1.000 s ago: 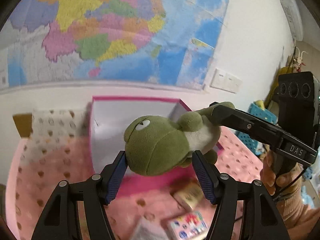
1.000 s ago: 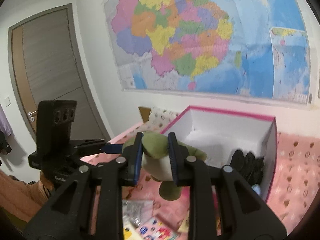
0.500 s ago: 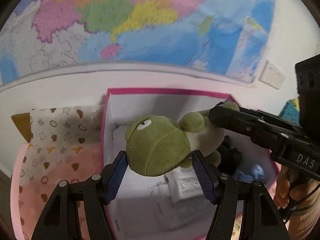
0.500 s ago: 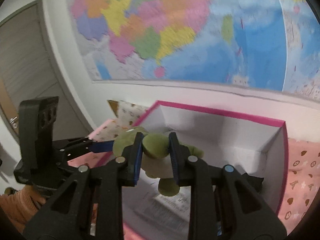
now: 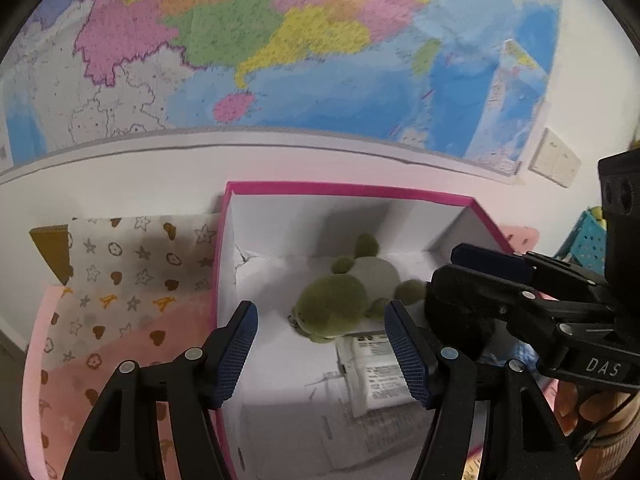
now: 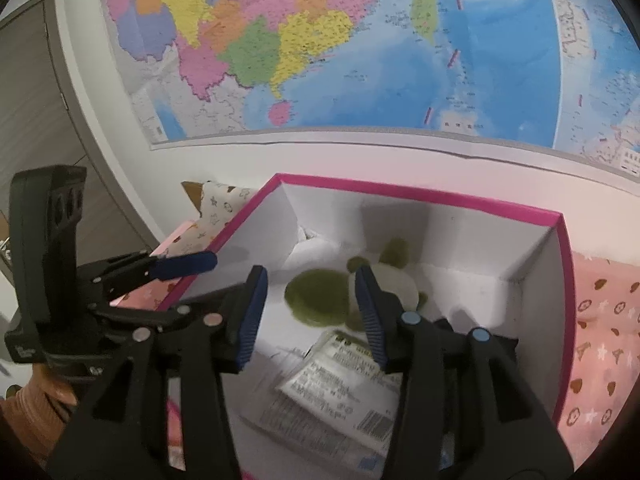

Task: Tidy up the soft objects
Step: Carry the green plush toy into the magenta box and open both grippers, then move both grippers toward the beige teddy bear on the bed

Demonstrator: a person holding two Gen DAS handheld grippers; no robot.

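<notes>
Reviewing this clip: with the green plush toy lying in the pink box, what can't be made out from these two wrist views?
- Plush toy: face turned away and blurred, both views.
- Printed packet: text too small and blurred; right gripper, jaws opening with nothing between them, covers its edges.
- Pink box: near wall cut off by the bottom edge; left gripper arms hide the floor.
- Dark item in the box corner: hidden behind the right gripper, left view.

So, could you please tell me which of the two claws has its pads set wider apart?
The left claw: its pads stand clearly wider than the right claw's, whose jaws are opening. Neither holds the plush frog.
</notes>
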